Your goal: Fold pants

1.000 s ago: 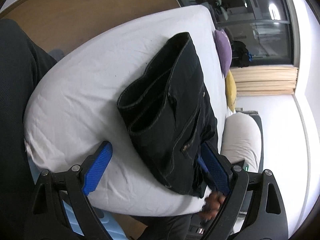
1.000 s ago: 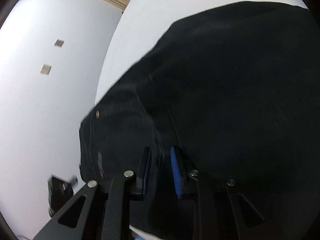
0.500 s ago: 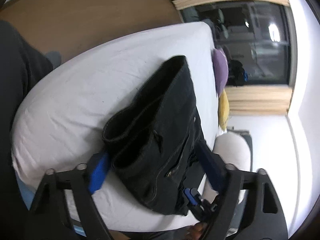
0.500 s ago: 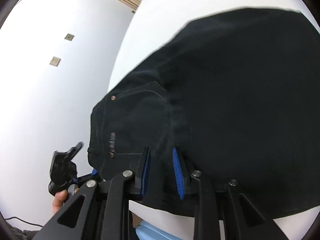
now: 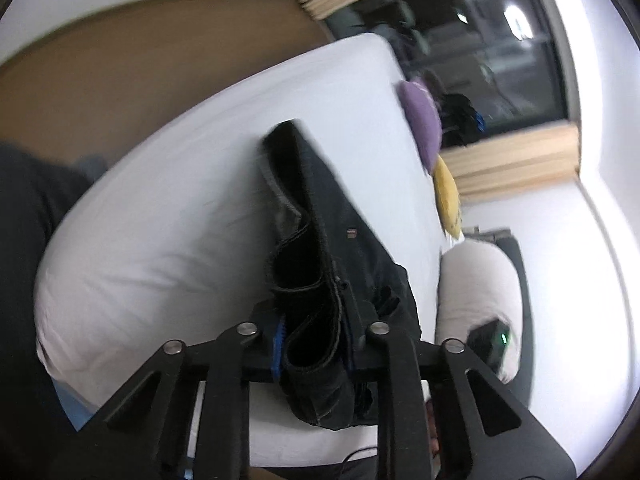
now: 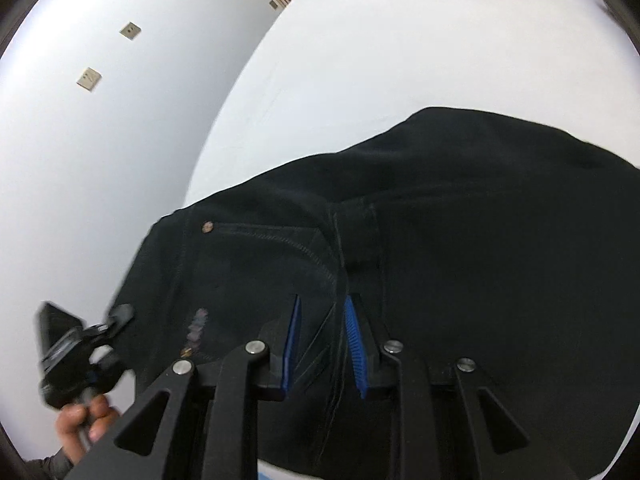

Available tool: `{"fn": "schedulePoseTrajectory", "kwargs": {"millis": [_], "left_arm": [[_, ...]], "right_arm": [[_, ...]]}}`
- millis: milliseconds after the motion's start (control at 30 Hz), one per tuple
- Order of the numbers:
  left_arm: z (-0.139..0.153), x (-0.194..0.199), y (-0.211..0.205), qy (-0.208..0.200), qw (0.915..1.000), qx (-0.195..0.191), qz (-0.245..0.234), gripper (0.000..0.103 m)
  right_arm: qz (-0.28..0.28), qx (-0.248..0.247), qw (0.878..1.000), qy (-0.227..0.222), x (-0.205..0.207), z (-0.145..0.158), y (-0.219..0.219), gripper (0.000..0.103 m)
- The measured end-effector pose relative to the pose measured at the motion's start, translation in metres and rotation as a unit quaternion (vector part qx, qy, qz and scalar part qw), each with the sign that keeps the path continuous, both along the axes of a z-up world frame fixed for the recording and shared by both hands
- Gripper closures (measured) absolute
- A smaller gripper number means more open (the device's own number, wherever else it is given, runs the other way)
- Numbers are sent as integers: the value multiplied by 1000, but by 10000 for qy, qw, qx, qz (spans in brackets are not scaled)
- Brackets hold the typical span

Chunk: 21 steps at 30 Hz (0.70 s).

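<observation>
Lying folded on the white bed (image 5: 192,216), the black pants (image 5: 340,248) make a thick dark bundle near the mattress edge closest to the person, their stacked layers and stitched seams showing along one side. From the right wrist view the same pants (image 6: 460,220) spread wide over the sheet (image 6: 400,40), with a copper rivet and a curved pocket seam visible near the waistband end. The left gripper (image 5: 314,344) is clamped on the edge of the bundle, its blue pads pressed against the layered cloth from both sides. The right gripper (image 6: 322,344) has its blue-lined fingers (image 6: 354,340) drawn in close on a raised ridge of the dark fabric, pinching it between them. Off to the lower left of that view, the person's left hand (image 6: 80,424) grips the handle of the other tool. Beyond the pants, a purple cushion (image 5: 422,120) and a yellow cushion (image 5: 448,192) sit along the far side of the bed, next to a white pillow (image 5: 480,292) with a small dark device on it showing a green light. A dark window (image 5: 480,52) with pale wood trim lies behind them, and a brown headboard panel (image 5: 160,60) runs along the bed's other side.
</observation>
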<state>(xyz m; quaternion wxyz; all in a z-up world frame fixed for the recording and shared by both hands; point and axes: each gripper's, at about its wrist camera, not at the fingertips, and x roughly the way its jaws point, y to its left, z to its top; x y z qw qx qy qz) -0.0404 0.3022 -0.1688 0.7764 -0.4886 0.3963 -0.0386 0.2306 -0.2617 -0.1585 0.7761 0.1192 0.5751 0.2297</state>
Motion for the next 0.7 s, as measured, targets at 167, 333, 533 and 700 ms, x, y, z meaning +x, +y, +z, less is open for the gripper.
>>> {"fn": "schedulePoseTrajectory", "kwargs": {"millis": [167,333,533,700], "left_arm": [[33,13,-18,-373,9966,667,-310,87],[44,28,-49,-497,9889,1205,-717,90],[60,43,-80,-741,9768,1666,-1122,92],[80,54,-138,-1156,9525,2211,-1748,92]], "right_arm": [[-158,-214,9990,360,4,-25,-11,77],[-92,-352,9992,140,-4,-32,-9,63],[-22,303,9995,48,-19,-20,-1,40],[-411,1556,9869,114,-15,2,-64,64]]}}
